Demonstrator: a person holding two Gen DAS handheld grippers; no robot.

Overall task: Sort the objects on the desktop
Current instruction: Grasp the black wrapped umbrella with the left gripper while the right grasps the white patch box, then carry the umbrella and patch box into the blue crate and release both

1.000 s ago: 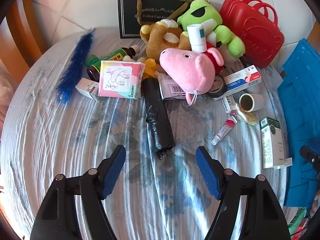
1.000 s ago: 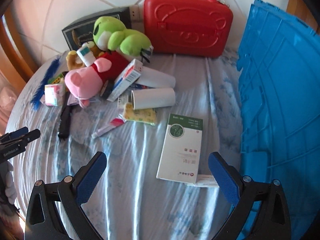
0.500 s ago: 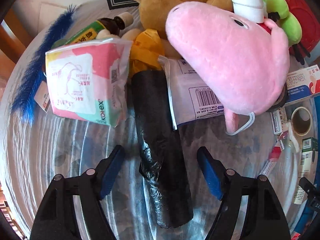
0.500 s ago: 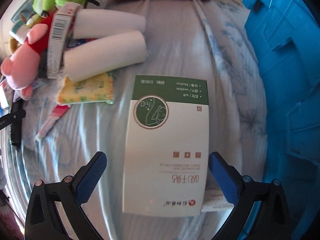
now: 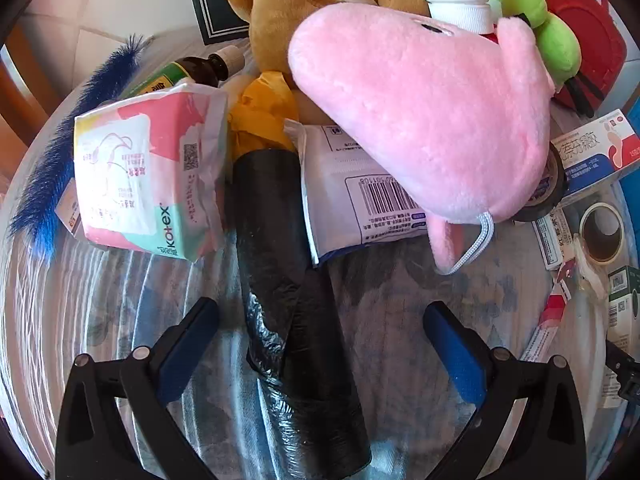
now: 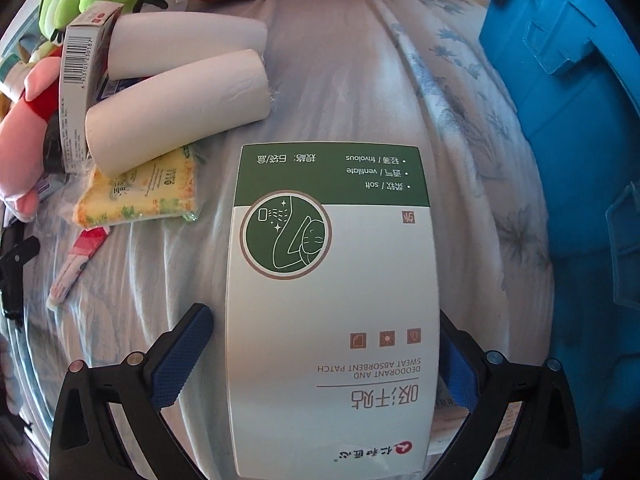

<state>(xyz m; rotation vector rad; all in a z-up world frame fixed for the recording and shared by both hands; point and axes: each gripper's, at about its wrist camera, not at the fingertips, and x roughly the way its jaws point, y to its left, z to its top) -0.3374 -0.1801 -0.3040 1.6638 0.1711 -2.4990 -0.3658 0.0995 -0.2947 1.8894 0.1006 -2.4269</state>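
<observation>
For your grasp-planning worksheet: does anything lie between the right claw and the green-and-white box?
Nothing visible does. The open right claw already straddles the green-and-white box, one finger on either side.

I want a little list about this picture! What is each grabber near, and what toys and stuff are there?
left gripper: open, straddling the black bag roll
right gripper: open, around the green and white box
toys: pink pig plush, brown bear plush, green frog plush
beside the roll: Kotex pack
beside the box: two white rolls, blue crate
surface: blue patterned cloth
</observation>
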